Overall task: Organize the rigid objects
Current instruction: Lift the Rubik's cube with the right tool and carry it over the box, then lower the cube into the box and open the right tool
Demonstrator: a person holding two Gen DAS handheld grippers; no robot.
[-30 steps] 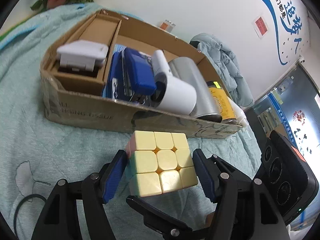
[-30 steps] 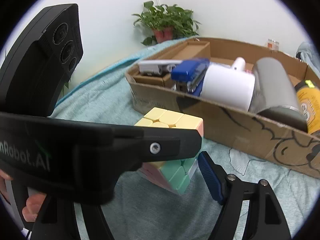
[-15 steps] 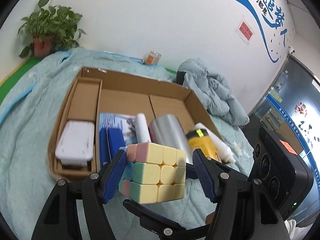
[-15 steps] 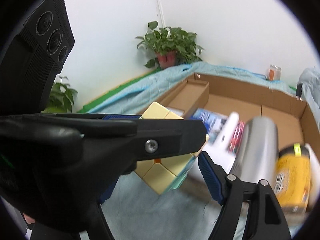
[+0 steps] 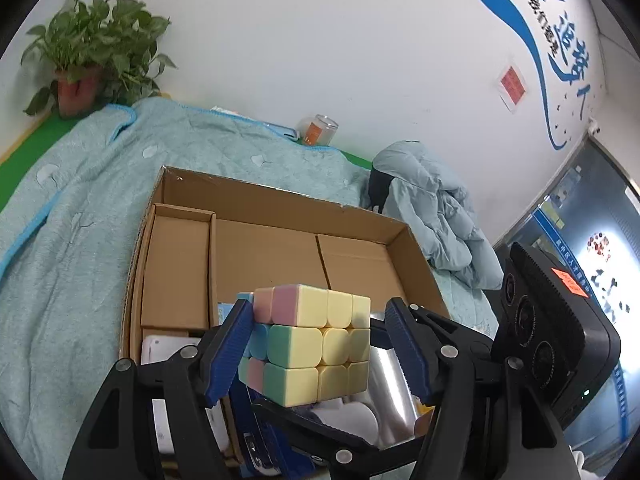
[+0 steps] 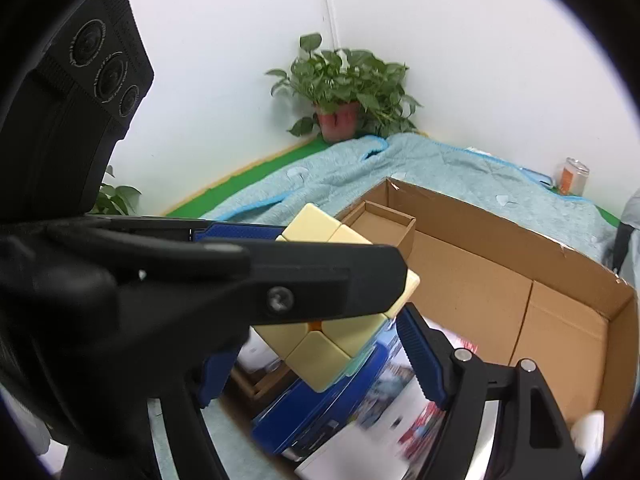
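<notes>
- Two grippers crowd one pastel puzzle cube [image 5: 308, 344], which hangs in the air over the near end of the cardboard box [image 5: 280, 196], clear of the bed's teal blanket [image 5: 80, 200].
- On my left gripper [image 5: 320, 320] the jaws bracket the cube. The left pad lies flat on its side, while a sliver of the silver flask [image 5: 390, 392] shows between the cube and the right pad. The cube sits skewed, so I judge it wedged corner-wise and pinched.
- On my right gripper [image 6: 308, 344] I cannot tell the jaws' state. The right pad sits just beside the cube's lower edge and the other pad is hidden behind the left gripper's finger, which crosses in front.
- I read the crossed approach as a way to steady a smooth, blocky thing from two directions while it travels.
- Near end of the box is packed: flask, a blue item [image 6: 320, 400] and white pieces. The far floor is bare, and so is the far part of the narrow inner tray [image 5: 180, 264].
- My judgement: the cube belongs on that bare cardboard, so I should carry it past the clutter before lowering.
</notes>
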